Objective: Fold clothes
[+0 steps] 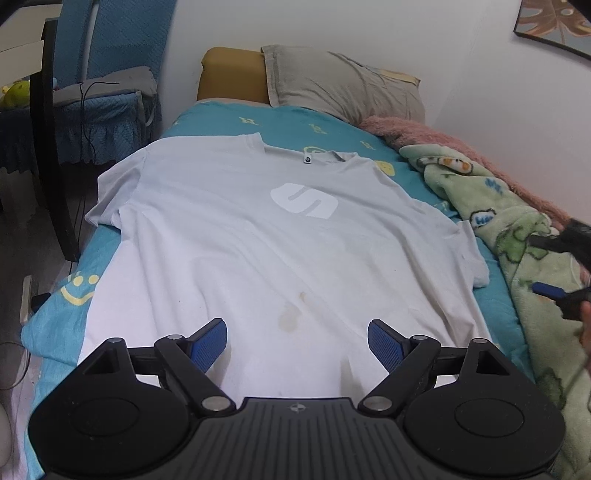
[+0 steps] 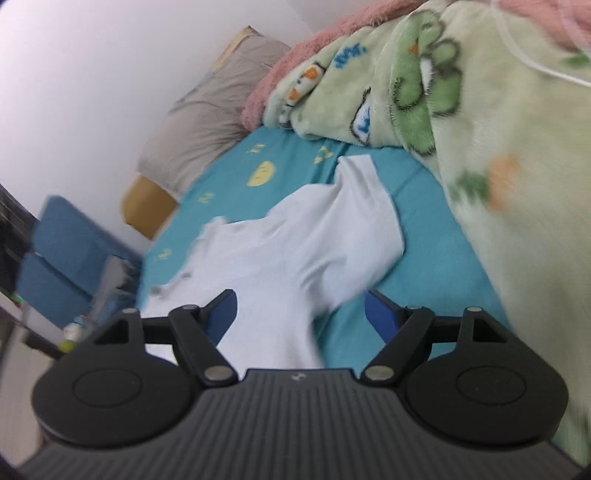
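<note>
- White T-shirt (image 1: 280, 236) is lying flat, front up, on the teal bedsheet (image 1: 207, 120), collar pointing toward the headboard end; a pale "S" logo (image 1: 304, 199) is showing on the chest and a yellowish stain (image 1: 290, 317) near the hem.
- Left gripper (image 1: 297, 338) is hovering over the hem, jaws spread wide, nothing between the blue pads (image 1: 210, 341).
- Right gripper (image 2: 300, 312) is sitting above the shirt's sleeve (image 2: 365, 206), jaws wide apart, holding nothing; this view is motion-blurred.
- In the left view the right gripper (image 1: 554, 266) is showing at the frame's edge, over the blanket.
- Green cartoon-print blanket (image 1: 517, 236) is bunching along the bed's right side, just beside the sleeve and crowding that edge.
- Pink fleece (image 1: 424, 133) is lying behind the blanket, against the wall.
- Grey pillow (image 1: 340, 83) is leaning on a mustard cushion (image 1: 231, 72) at the head of the bed.
- Blue quilted chair (image 1: 107, 96) is standing off the left side, a black cable (image 1: 86, 122) hanging over it.
- Framed picture (image 1: 554, 26) is hanging on the wall, upper right.
</note>
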A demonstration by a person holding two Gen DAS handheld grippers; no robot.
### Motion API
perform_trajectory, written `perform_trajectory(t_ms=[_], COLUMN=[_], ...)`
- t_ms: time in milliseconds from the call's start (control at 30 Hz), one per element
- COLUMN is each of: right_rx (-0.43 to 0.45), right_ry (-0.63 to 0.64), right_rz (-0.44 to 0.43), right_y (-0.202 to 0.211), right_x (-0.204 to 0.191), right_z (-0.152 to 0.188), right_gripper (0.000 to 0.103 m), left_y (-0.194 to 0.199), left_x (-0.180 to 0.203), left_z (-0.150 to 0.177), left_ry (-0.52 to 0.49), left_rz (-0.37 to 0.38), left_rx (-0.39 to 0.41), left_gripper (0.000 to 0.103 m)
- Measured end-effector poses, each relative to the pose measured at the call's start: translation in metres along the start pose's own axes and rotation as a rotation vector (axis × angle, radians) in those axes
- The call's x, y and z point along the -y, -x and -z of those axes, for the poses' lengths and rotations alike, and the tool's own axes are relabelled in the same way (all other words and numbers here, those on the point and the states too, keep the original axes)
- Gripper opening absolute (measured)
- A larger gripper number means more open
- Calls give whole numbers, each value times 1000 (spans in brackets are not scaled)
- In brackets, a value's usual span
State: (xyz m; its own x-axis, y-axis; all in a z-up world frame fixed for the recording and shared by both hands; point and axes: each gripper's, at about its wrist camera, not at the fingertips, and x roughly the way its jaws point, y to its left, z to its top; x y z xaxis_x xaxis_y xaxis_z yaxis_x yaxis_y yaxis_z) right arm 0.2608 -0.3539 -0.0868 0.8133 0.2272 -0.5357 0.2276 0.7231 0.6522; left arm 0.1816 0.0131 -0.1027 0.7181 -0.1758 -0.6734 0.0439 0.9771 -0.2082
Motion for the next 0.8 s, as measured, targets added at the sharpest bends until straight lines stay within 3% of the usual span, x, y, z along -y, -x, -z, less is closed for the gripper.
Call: perform_trajectory(t_ms=[67,200,333,567,800], right_rx=[20,39,88,139,146], right_ry=[-19,96,247,331,266], right_rz=[-39,-67,-36,-41,-48], right_y=[36,96,129,143,144], right_x=[-13,-41,-61,-67,-48], right_z=[16,55,84,90,78], right_gripper=[79,79,79,79,79], left_y=[7,22,36,36,9], left_x=[2,9,22,65,108], left_z=[3,14,26,45,67], left_ry=[-9,-33,-60,-119,-200], left_rz=[7,42,102,214,296], left_rx=[-2,-22,-54,-129,-219], left_gripper=[85,85,85,81,70])
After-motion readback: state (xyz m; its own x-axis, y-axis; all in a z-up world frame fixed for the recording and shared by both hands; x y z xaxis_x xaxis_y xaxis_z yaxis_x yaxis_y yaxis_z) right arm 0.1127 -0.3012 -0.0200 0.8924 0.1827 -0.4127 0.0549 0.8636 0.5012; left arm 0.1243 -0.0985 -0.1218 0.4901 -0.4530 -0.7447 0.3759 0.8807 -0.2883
